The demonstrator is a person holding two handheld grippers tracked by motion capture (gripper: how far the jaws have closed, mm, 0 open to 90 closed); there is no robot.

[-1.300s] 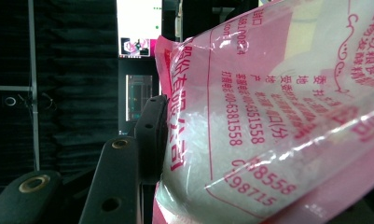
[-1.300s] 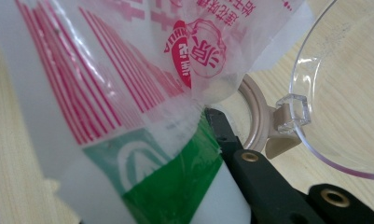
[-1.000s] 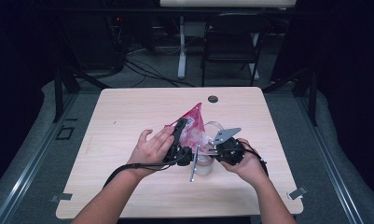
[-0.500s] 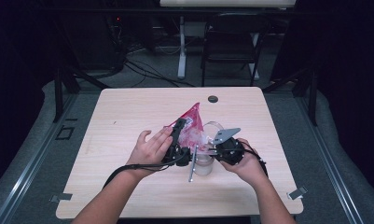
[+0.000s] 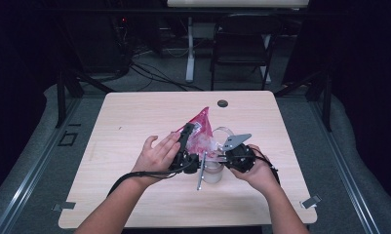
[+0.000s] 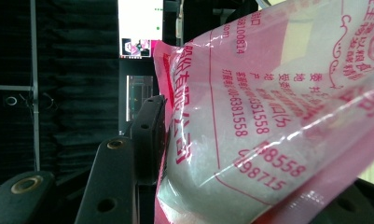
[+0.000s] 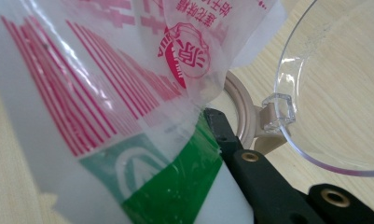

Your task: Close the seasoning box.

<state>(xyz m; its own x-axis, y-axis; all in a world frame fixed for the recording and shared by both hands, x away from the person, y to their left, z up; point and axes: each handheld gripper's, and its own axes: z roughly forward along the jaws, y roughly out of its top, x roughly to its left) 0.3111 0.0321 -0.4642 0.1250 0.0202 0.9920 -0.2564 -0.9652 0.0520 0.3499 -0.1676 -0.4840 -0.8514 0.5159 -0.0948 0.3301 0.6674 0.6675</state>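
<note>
Jaws of the left gripper [image 5: 189, 146] stand part-spread on the pink plastic bag [image 5: 199, 130]: in the left gripper view one black pad [image 6: 147, 140] lies flat against the bag's film, the far pad is hidden behind the bag, and the jaws have just been opening a little with the bag between them. Jaws of the right gripper [image 5: 221, 157] are drawn in on the clear container [image 5: 213, 170]; in the right gripper view one black jaw lies along the container's white side, just below the tan ring of its mouth [image 7: 243, 119], and the other is covered by the bag. The bag is held tilted over the container near the middle of the wooden table [image 5: 134, 122], its pointed corner up and toward the far edge, its lower end at the container's mouth. Bag contents: a white granular mass, seen through the film and bulging its lower part [image 6: 231, 177]. Film is printed in pink and red characters and digits, with a green patch [image 7: 170, 186] on the side facing the right gripper. The container shows white through its wall, so it appears to hold the same white material; level cannot be read. Its clear hinged lid [image 7: 334, 84] stands open beside the mouth, attached by a small tab. A small dark round disc [image 5: 223, 103] lies near the far table edge, well apart from the work.
</note>
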